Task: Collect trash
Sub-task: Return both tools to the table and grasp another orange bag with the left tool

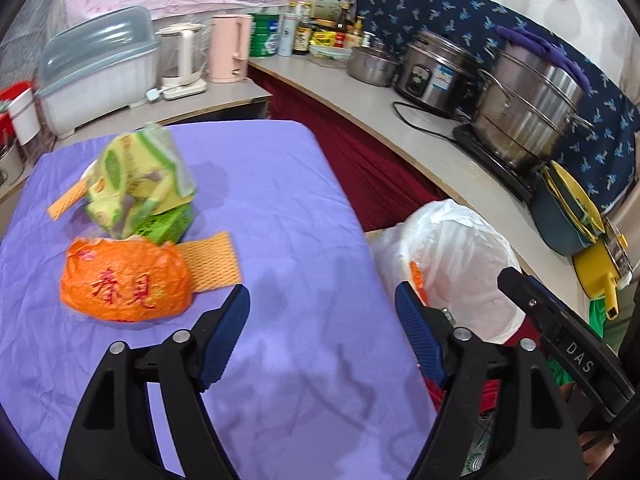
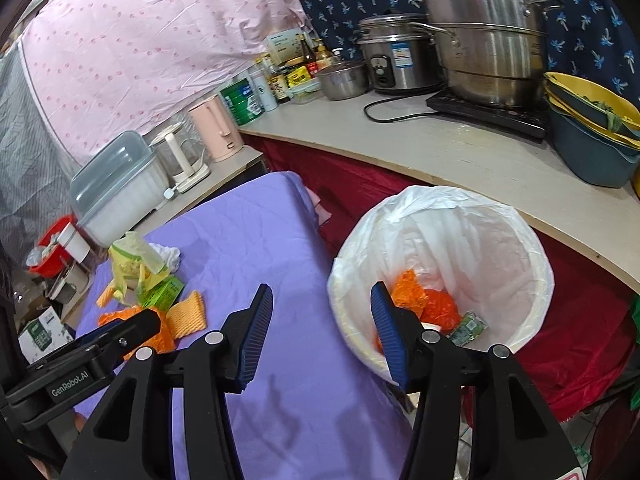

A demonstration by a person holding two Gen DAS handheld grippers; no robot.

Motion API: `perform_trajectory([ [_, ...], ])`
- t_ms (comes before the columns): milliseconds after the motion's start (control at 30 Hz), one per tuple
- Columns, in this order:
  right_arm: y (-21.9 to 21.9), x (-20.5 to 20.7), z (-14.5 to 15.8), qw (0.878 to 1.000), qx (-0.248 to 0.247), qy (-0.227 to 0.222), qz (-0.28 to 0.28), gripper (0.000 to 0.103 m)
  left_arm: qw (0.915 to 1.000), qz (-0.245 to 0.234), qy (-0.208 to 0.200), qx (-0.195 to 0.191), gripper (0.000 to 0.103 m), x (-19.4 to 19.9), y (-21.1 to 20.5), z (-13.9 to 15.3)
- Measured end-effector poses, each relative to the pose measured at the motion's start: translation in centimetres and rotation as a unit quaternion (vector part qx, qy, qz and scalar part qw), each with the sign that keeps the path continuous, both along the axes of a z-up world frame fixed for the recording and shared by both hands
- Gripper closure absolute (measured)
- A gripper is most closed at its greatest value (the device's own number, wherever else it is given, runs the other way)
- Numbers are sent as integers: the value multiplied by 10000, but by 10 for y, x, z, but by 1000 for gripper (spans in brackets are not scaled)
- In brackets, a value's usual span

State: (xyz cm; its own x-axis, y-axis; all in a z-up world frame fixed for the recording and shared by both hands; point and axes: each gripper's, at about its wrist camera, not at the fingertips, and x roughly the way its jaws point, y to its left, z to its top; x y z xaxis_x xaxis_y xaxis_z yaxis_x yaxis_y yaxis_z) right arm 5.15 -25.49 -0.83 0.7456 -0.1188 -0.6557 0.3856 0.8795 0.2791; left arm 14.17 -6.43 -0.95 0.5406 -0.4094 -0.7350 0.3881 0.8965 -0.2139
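Observation:
A crumpled orange wrapper (image 1: 126,282) with red characters lies on the purple tablecloth (image 1: 280,360), beside an orange foam net (image 1: 212,260), a green box (image 1: 168,226) and a yellow-green bag (image 1: 136,184). My left gripper (image 1: 322,336) is open and empty, just right of the orange wrapper. My right gripper (image 2: 320,336) is open and empty, at the left rim of the white-lined bin (image 2: 532,240). The bin holds orange wrappers (image 2: 424,300) and a small green packet (image 2: 468,328). The pile also shows in the right wrist view (image 2: 152,280).
A curved counter (image 2: 460,152) behind the bin carries steel pots (image 2: 484,40), a rice cooker (image 2: 394,58), stacked bowls (image 2: 592,128) and bottles. A side table holds a pink kettle (image 1: 230,48), a glass kettle (image 1: 180,60) and a lidded dish box (image 1: 100,72). Red cloth (image 1: 360,160) hangs below the counter.

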Motion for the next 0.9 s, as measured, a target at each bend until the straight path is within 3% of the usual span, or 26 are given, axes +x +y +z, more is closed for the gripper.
perform_trajectory([
  [567, 84, 45, -18, 9968, 9, 260, 760, 53, 9903, 1312, 458, -73, 16, 24, 132, -31],
  [900, 116, 73, -45, 9926, 94, 531, 1090, 53, 9721, 1910, 1202, -636, 16, 45, 171, -76],
])
